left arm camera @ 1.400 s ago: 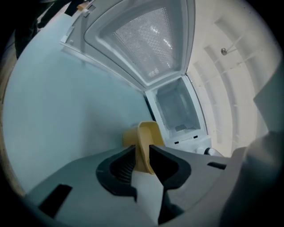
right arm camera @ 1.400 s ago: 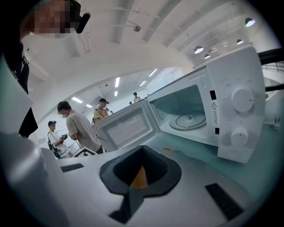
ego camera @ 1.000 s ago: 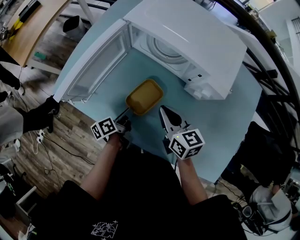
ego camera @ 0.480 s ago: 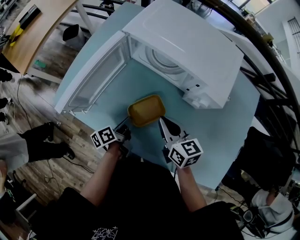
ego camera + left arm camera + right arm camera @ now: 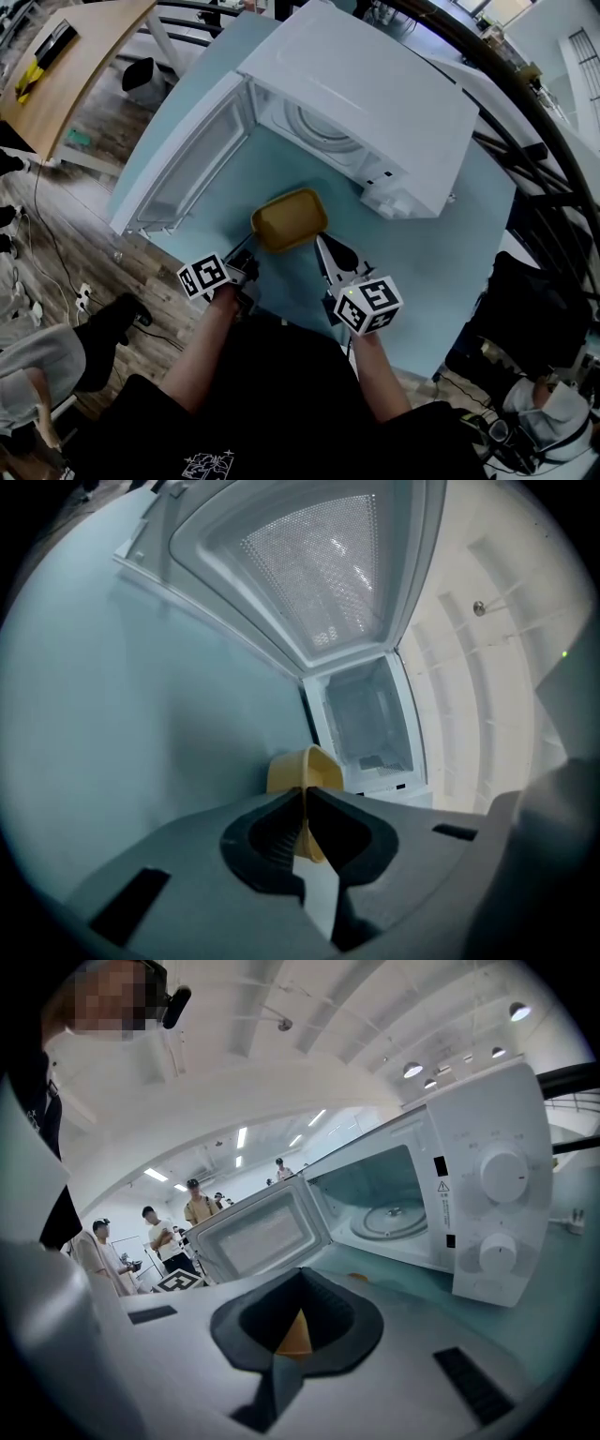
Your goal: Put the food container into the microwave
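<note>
The yellow food container (image 5: pixel 291 217) is on the teal table (image 5: pixel 441 253), just in front of the open white microwave (image 5: pixel 375 103). My left gripper (image 5: pixel 251 251) is shut on the container's near-left rim; in the left gripper view the thin yellow rim (image 5: pixel 305 771) runs between the closed jaws (image 5: pixel 306 794). My right gripper (image 5: pixel 322 242) is at the near-right corner. Its jaws (image 5: pixel 300 1279) meet at the tips with a yellow wedge of the container (image 5: pixel 296 1335) between them. The glass turntable (image 5: pixel 389 1218) shows inside the cavity.
The microwave door (image 5: pixel 192 155) swings out to the left, over the table's left edge. Its control panel with two knobs (image 5: pixel 497 1213) is on the right. Several people (image 5: pixel 178 1227) stand beyond the door. Wooden floor and a desk (image 5: pixel 66 56) lie to the left.
Both grippers and the container stay in about the same place before the microwave. The head view has shifted a little, and a person on the floor at left has moved.
</note>
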The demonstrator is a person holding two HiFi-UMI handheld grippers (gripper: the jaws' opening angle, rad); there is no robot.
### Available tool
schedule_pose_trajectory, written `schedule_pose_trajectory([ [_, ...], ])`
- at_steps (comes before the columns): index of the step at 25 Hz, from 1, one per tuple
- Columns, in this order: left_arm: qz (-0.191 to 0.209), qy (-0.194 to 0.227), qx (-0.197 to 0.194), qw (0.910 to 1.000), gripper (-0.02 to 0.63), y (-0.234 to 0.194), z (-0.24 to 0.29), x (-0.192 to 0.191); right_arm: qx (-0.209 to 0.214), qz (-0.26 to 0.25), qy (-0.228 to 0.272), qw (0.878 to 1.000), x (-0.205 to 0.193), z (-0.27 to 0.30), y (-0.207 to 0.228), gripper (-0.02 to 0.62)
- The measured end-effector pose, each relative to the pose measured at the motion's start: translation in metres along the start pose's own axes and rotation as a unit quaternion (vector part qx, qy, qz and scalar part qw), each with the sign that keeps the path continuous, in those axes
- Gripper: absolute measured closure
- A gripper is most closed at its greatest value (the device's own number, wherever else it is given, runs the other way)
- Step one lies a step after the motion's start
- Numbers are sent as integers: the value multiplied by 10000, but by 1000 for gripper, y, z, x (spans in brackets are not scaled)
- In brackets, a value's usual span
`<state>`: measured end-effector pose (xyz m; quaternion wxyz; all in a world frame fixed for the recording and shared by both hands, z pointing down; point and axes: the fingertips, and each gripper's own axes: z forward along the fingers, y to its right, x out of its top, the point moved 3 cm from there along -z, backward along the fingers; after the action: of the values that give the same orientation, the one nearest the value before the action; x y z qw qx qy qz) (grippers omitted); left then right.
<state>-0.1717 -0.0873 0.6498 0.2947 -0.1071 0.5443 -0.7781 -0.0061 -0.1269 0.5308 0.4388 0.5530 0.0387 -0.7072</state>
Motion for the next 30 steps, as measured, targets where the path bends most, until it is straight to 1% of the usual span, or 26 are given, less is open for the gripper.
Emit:
schedule_pose_trajectory([
  [9,129,91,-259,9995,578,28,6,20,-64,-74,135,9999,13,5,-1,589],
  [18,180,141,-380,9990,578,43,13,40,-175,29,312,9994,24,11,-1,589],
  [30,353,88,-499,9981,578,65,38,64,-426,170,524,9976,40,18,10,589],
])
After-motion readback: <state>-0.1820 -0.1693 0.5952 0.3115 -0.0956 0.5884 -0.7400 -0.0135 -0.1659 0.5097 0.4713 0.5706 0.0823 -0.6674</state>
